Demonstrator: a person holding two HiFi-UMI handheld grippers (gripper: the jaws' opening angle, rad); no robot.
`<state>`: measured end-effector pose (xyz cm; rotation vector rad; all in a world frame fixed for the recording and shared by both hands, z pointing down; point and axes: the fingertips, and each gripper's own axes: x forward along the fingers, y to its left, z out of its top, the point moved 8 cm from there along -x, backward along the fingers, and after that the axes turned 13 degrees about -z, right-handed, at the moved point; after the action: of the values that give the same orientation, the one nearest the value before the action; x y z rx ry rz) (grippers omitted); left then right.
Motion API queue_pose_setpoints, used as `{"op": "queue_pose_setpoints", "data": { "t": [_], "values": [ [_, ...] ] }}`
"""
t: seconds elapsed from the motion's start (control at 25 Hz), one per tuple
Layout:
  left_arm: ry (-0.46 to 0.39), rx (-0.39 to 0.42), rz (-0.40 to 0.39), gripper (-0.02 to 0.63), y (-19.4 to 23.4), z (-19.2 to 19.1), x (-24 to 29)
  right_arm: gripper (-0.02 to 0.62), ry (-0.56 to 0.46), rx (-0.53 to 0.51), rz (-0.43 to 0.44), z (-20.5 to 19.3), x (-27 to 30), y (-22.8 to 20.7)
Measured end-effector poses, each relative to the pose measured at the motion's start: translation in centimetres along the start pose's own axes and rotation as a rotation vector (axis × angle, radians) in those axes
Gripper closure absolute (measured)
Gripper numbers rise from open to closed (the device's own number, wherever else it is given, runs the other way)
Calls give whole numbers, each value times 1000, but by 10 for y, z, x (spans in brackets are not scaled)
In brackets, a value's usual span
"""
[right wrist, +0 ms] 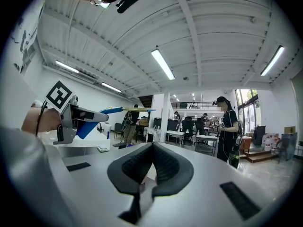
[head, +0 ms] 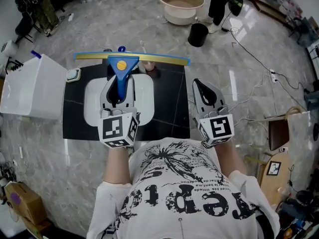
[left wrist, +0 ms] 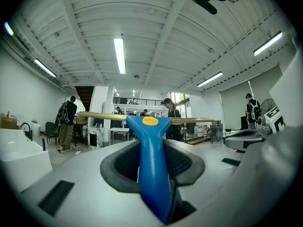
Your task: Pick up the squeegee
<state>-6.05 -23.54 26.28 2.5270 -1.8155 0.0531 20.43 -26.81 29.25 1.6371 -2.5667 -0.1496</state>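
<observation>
Gripping the squeegee by its blue handle in the left tool, blade crosswise over the far edge of the black tabletop. Right tool pinched together, empty. Seemingly past the grasp, mid-lift. Next, calls for a firm, level hold.

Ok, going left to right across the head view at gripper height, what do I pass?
White tub → left gripper → right gripper.

Beige basin beside black bucket
</observation>
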Motion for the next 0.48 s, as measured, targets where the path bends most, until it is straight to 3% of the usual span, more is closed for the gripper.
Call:
{"op": "queue_pose_setpoints", "data": {
  "t": [0.48],
  "values": [
    [9,-15,17,468,-1,-11,0,583,-2,-7,-13,-8,-2,-1]
  ]
}}
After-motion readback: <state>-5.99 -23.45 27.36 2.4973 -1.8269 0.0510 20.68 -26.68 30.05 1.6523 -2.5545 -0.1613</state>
